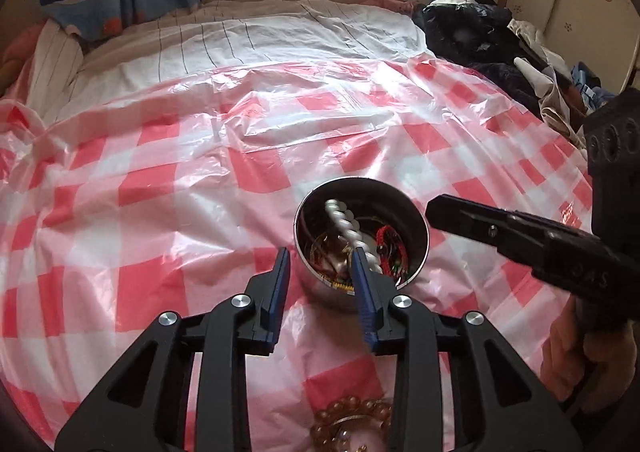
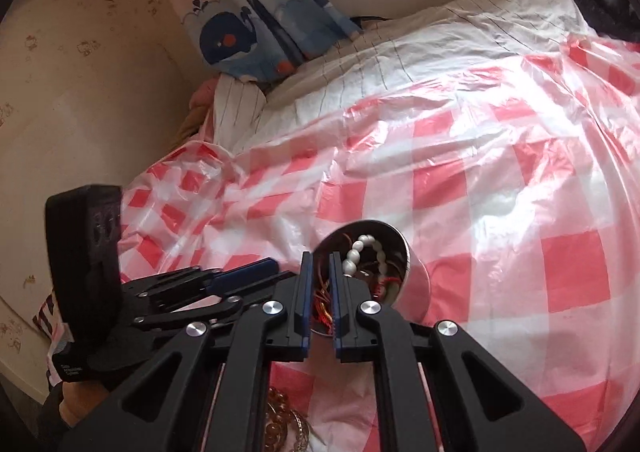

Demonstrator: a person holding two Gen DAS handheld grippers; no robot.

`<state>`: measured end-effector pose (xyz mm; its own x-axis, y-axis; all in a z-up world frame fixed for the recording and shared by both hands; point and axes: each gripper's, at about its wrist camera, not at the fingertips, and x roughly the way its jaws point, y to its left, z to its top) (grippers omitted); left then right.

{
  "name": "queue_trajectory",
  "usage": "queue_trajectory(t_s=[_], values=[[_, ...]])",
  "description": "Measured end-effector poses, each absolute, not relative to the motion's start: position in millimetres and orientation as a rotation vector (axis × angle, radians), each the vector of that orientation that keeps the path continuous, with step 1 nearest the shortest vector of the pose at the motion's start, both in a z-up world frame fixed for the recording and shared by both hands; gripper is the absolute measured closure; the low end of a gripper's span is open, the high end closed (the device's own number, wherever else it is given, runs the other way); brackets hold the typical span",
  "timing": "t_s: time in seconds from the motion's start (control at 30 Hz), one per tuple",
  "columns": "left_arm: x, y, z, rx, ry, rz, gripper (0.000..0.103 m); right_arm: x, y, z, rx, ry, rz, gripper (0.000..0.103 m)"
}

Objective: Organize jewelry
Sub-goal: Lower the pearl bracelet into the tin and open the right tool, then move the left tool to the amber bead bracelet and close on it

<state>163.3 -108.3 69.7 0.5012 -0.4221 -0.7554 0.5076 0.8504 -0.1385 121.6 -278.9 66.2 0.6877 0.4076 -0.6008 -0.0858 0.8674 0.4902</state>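
Left gripper (image 1: 320, 268): jaws apart, holding nothing, its right fingertip over the near rim of the metal bowl (image 1: 418, 252). Right gripper (image 2: 320, 272): jaws narrowly parted, empty, at the bowl's near edge. The bowl holds a white bead string (image 1: 352, 226) and red cord (image 1: 394, 244) (tangled). Amber bracelet (image 1: 352, 426) lies nearer, on the checked sheet (image 1: 160, 212).

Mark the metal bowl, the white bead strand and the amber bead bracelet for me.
metal bowl (image 1: 421, 221): left wrist view, far right rim.
white bead strand (image 1: 347, 221): left wrist view, mid-strand.
amber bead bracelet (image 1: 325, 421): left wrist view, left beads.
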Motion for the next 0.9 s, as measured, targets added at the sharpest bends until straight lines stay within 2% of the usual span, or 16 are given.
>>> queue_trajectory(t_s=[0.1,0.2,0.47,0.53,0.9], values=[[138,-91,73,0.135,0.867,-0.551,0.065,104,-289,68,0.477,0.758,0.279,0.092],[108,-72,74,0.126,0.860,-0.563,0.061,75,-289,68,0.457,0.752,0.268,0.075],[62,-44,27,0.092,0.963,-0.628,0.061,36,-281,41,0.508,0.823,0.287,0.071],[62,-50,26,0.135,0.956,-0.630,0.061,37,-277,41,0.501,0.818,0.295,0.065],[67,-65,21,0.133,0.958,-0.634,0.061,42,-257,34,0.469,0.860,0.345,0.062]])
